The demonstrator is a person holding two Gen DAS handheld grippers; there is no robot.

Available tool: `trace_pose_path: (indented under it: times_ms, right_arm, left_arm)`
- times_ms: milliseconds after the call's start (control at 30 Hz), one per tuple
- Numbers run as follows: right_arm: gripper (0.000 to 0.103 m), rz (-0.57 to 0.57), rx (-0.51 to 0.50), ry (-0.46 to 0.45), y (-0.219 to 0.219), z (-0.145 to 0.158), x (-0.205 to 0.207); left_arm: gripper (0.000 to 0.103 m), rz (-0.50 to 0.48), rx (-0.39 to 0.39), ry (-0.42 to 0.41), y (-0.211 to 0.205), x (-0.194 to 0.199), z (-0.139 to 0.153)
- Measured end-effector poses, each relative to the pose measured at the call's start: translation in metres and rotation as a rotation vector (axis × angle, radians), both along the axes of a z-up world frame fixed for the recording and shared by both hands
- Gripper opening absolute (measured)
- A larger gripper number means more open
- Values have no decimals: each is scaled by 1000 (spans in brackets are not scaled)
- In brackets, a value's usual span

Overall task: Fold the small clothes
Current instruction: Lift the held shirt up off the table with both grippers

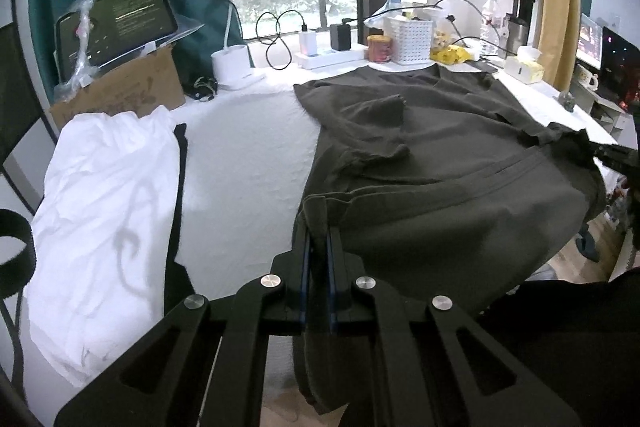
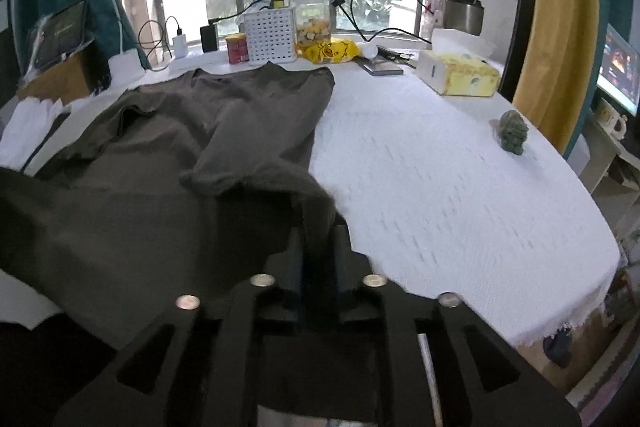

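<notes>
A dark olive T-shirt (image 1: 440, 131) lies spread on the white-covered table, sleeves folded inward; it also shows in the right wrist view (image 2: 168, 155). My left gripper (image 1: 319, 227) is shut on the shirt's near left hem corner, lifted slightly above the table. My right gripper (image 2: 316, 227) is shut on the near right hem corner; it also shows at the right edge of the left wrist view (image 1: 612, 155), pinching the cloth. The hem is stretched between the two grippers at the table's near edge.
A white garment (image 1: 104, 227) lies at the left. A cardboard box with a tablet (image 1: 116, 23), a desk lamp (image 1: 236, 63), chargers, a white basket (image 2: 270, 35), a tissue box (image 2: 456, 75) and a green figurine (image 2: 514, 131) stand around the table.
</notes>
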State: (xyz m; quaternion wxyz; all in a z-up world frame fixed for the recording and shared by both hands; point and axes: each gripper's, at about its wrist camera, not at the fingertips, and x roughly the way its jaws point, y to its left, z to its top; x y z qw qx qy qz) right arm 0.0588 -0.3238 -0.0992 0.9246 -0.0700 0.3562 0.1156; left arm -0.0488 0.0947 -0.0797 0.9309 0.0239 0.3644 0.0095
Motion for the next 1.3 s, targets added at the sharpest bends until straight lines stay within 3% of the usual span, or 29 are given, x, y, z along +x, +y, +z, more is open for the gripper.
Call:
trace_pose_path:
  times_ms: [33,67,400,467,500,933,1300]
  right_arm:
    - [41,-2,-9,-4,-1,0,-5]
    - [43,-4,-13,-6,-2,0,-8]
    - [43,17,-33,-82,8,4,-10]
    - [15,22,-51,-108,11,5,-8]
    - [7,29,-64,-113,14,6,-7]
    - [7,-12,-69,-218,-13,58,-51]
    - [7,-54,-29,-295,-24,88,-47]
  left_arm:
    - [5,-1,-8,-4,1,-1,2]
    - [5,0,-13,-9,1,-2,3]
    - [5,-1,-60,-92,3,-14,30]
    - [5,-2,-67,-101,5,-17,36]
    - [5,0,-65,-108,5,-18,39]
    - [5,-1,-53,-175,9,-21,59]
    - [5,-14,-24,-241,5,-8,76]
